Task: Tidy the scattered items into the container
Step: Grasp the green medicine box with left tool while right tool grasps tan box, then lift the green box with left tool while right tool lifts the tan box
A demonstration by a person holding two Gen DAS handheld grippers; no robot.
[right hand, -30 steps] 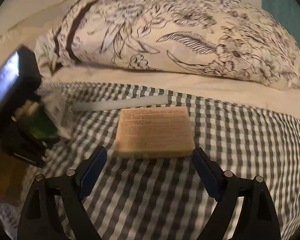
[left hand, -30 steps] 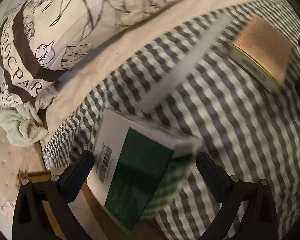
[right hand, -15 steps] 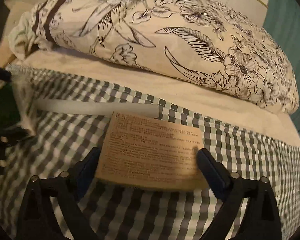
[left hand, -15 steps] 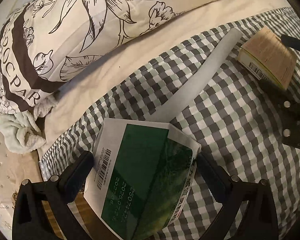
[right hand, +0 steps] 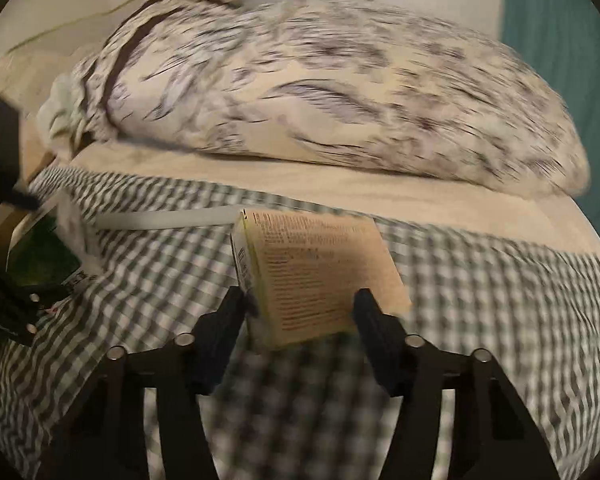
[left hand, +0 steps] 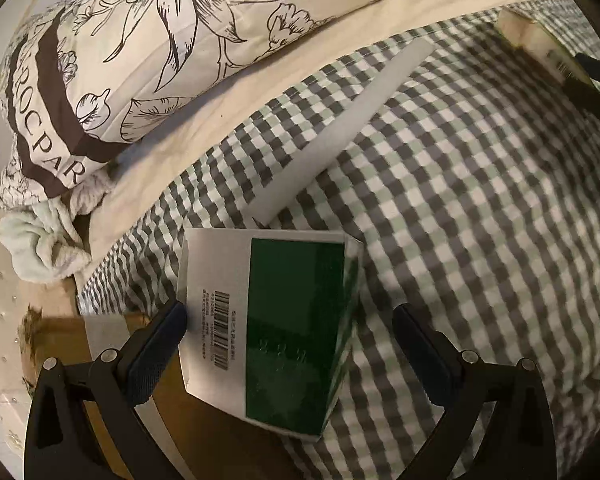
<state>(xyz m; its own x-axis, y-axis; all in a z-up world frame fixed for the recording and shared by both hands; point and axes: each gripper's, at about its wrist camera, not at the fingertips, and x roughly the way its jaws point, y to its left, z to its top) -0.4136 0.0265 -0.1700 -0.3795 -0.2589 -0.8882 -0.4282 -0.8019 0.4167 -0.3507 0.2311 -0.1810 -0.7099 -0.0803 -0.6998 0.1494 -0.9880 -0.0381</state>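
Observation:
A green and white box leans off the bed's edge over a brown cardboard container. My left gripper stands open around it: the left finger touches the box's white side, the right finger is well apart from it. A tan printed box is tilted up off the checked blanket, between the fingers of my right gripper. Its jaws are closing and both pads sit against the box's sides. The tan box also shows at the top right of the left wrist view.
A long white foam strip lies across the checked blanket. A floral pillow fills the back of the bed. A pale green towel hangs at the bed's left edge. A teal wall stands on the right.
The right gripper's jaws have come in from wide open onto the tan box, which now stands tilted up off the blanket. The green box has shifted between the left fingers.

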